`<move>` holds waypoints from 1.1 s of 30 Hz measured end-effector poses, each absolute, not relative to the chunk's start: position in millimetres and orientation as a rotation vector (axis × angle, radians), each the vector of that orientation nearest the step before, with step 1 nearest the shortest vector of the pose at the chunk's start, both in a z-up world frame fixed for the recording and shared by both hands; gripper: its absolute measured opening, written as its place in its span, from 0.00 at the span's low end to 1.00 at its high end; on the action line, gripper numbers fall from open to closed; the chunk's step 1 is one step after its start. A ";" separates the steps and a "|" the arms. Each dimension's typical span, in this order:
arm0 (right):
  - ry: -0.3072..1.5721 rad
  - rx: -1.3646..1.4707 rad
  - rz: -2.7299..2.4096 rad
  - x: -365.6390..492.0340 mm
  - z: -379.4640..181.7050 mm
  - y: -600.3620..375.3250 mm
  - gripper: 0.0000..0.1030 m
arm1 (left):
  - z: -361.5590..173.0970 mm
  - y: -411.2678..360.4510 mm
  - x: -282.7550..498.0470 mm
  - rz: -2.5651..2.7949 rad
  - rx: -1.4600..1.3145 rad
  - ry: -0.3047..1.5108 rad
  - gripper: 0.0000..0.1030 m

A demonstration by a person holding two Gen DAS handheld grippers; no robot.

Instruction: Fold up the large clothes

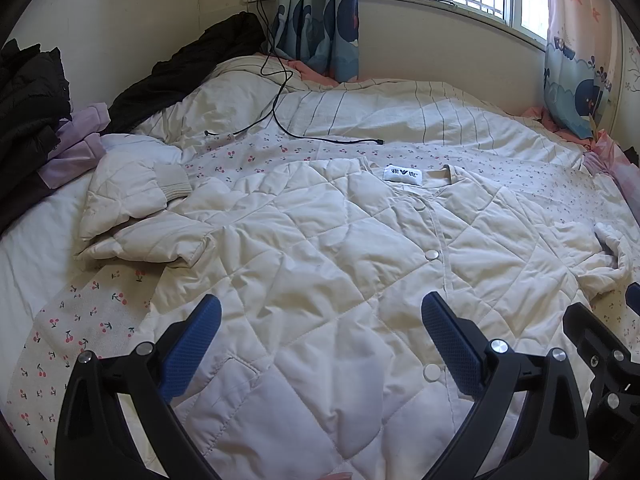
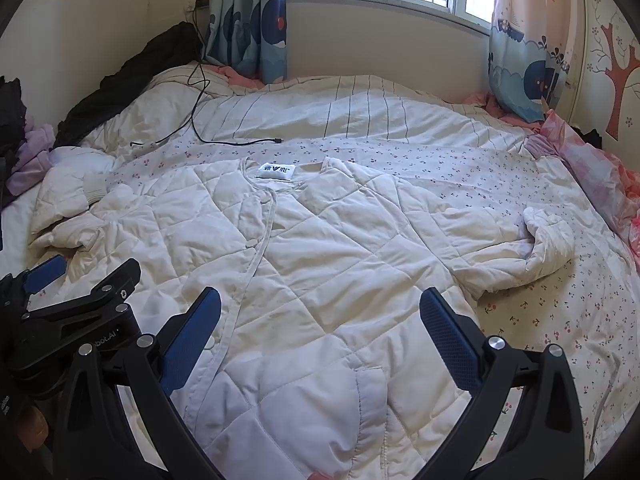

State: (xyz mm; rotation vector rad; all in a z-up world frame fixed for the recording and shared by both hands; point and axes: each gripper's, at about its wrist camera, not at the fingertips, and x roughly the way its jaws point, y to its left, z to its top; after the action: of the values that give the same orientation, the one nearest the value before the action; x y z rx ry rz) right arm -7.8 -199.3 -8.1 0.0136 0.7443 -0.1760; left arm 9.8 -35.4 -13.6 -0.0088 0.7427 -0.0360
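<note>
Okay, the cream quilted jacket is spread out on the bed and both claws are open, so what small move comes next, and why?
Probably reach the right claw to the right sleeve. The jacket lies flat, front up, but that sleeve sticks out crumpled on the cherry-print cover. Both claws, left included, hold nothing.

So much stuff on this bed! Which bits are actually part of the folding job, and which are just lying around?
Part of the job:
- cream quilted jacket, spread flat, front up
- left gripper, open above it
- right gripper, open above it

Just lying about:
- black charging cable
- black coat
- lilac garment
- cherry-print quilt underneath
- whale curtains
</note>
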 end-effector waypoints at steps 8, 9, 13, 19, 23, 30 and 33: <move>0.744 0.013 -0.175 -8.6 -8.5 -199.2 0.93 | -13.5 -35.8 9.7 -0.035 -0.009 0.743 0.93; 0.743 0.013 -0.176 -7.9 -8.6 -199.2 0.93 | -13.5 -36.0 9.7 -0.035 -0.008 0.743 0.93; 0.748 0.022 -0.169 -7.5 -8.0 -199.0 0.93 | -13.9 -35.3 10.1 -0.035 -0.006 0.743 0.93; 0.764 0.056 -0.143 -6.1 -10.3 -200.7 0.93 | -13.6 -34.0 10.2 -0.034 -0.005 0.738 0.93; 0.779 0.073 -0.134 -3.5 -14.0 -202.7 0.93 | -13.9 -30.8 11.1 -0.031 0.002 0.732 0.93; 0.791 0.075 -0.124 -1.7 -18.0 -202.2 0.93 | -12.7 -30.3 11.2 -0.031 0.004 0.732 0.93; 0.783 0.104 -0.110 -2.1 -16.0 -208.3 0.93 | -13.4 -31.3 11.2 -0.037 0.006 0.736 0.93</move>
State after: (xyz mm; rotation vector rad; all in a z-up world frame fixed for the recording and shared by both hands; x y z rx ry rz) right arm -2.1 -208.3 -16.0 0.1039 0.7827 -0.1099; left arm 11.2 -31.3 -13.4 0.0064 0.7359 -0.0365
